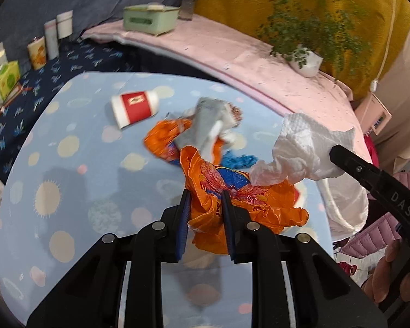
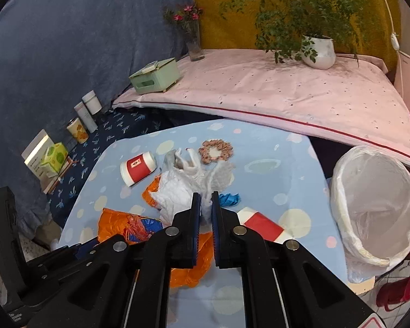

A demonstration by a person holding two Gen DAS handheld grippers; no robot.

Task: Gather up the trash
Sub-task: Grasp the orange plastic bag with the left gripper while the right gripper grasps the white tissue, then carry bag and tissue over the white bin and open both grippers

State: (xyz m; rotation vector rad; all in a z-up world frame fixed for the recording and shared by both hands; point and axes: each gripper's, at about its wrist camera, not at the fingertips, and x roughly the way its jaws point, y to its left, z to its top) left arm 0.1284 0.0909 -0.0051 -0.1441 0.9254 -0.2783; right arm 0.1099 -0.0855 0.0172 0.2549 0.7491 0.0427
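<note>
A crumpled white paper towel [image 2: 177, 191] is pinched in the closed right tool [image 2: 205, 202]; the white-lined bin [image 2: 374, 207] stands off the counter's right edge. An orange plastic bag [image 1: 232, 199] is gripped by the left tool [image 1: 205, 207].

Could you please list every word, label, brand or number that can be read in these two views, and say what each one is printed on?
"DAS": on the black arm of the right gripper, in the left wrist view.
Red-and-white paper cup: red label with an emblem, too blurred to read.
Orange plastic bag: red characters, illegible.
Green-and-yellow carton: print too small.
Mint-green box: front marking unreadable.
</note>
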